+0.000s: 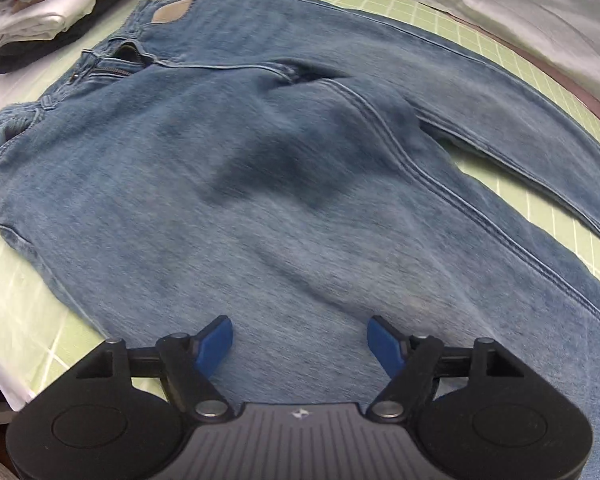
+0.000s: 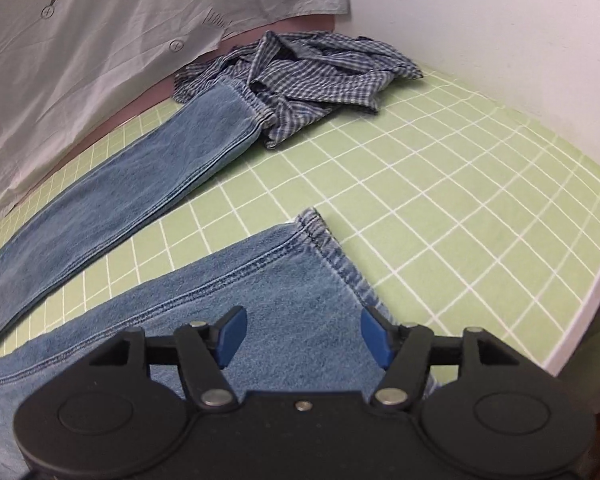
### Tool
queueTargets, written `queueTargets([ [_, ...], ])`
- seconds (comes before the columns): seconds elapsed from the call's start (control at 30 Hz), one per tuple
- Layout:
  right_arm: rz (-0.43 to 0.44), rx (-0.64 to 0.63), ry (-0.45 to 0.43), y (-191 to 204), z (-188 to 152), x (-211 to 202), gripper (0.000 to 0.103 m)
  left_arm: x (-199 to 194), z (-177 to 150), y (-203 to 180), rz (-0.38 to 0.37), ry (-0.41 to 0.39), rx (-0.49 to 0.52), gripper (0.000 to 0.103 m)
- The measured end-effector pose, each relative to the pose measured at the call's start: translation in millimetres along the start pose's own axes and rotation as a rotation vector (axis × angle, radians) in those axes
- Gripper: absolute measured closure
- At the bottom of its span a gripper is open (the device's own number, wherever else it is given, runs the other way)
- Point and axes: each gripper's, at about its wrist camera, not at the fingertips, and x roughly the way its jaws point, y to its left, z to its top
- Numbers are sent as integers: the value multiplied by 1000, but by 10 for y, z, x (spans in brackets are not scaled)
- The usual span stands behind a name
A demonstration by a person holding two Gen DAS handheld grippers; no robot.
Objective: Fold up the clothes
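1. Green matting ruled in white squares covered the work surface in both views; pale wrinkled cloth with small printed marks hung along its far edge.
2. Blue jeans lay spread flat on the mat. Only the left wrist view showed the waistband, open fly and tan patch, at the far left. Only the right wrist view showed the hems: the near leg's hem just beyond the gripper, the far leg running away to the far side.
3. A crumpled blue checked shirt, visible in the right view alone, lay at the far side with the far leg's hem resting against it.
4. A stack of folded clothes, white and dark, sat at the far left corner, seen in the left view alone.
5. The left gripper hovered over the near leg's upper part, jaws wide apart, blue pads gripping nothing.
6. The right gripper stood over the near leg close to its hem, jaws likewise spread with only denim lying below them, nothing held.
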Motion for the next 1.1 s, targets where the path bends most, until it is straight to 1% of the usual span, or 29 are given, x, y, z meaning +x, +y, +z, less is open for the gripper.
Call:
queueTargets([
  [0.07, 2, -68, 10, 8, 85, 155, 39, 13, -47, -140, 34, -2, 9, 24],
  [0.13, 6, -132, 19, 12, 181, 306, 39, 23, -80, -214, 57, -8, -14, 22],
  [0.3, 13, -269, 51, 60, 336, 584, 39, 61, -94, -243, 83, 11, -82, 17],
  [0.37, 50, -282, 59, 38, 383, 618, 42, 70, -93, -234, 92, 23, -108, 16],
  [0.4, 74, -283, 61, 22, 405, 626, 48, 76, -93, -234, 99, 27, -116, 14],
  [0.47, 97, -305, 63, 12, 436, 628, 66, 109, -95, -242, 116, 33, -135, 10],
  [0.5, 109, -327, 65, 14, 447, 626, 87, 145, -93, -234, 120, 35, -142, 9],
  [0.57, 118, -367, 52, 16, 479, 618, 87, 168, -94, -232, 120, 39, -152, 7],
  [0.63, 106, -374, 17, -15, 544, 601, 88, 186, -88, -228, 109, 52, -157, 6],
  [0.7, 101, -312, 16, -91, 635, 641, 88, 198, -97, -259, 109, 57, -142, 4],
  [0.77, 92, -202, 57, -199, 704, 757, 87, 201, -107, -281, 116, 56, -140, 3],
  [0.83, 92, -138, 62, -238, 730, 799, 84, 211, -116, -280, 121, 58, -148, 0],
  [1.0, 58, -140, 59, -175, 719, 817, 78, 234, -136, -244, 113, 71, -163, 0],
  [1.07, 52, -122, 56, -196, 720, 796, 73, 241, -150, -237, 114, 74, -158, 0],
  [1.1, 47, -115, 54, -205, 720, 783, 67, 241, -161, -232, 113, 73, -159, 0],
])
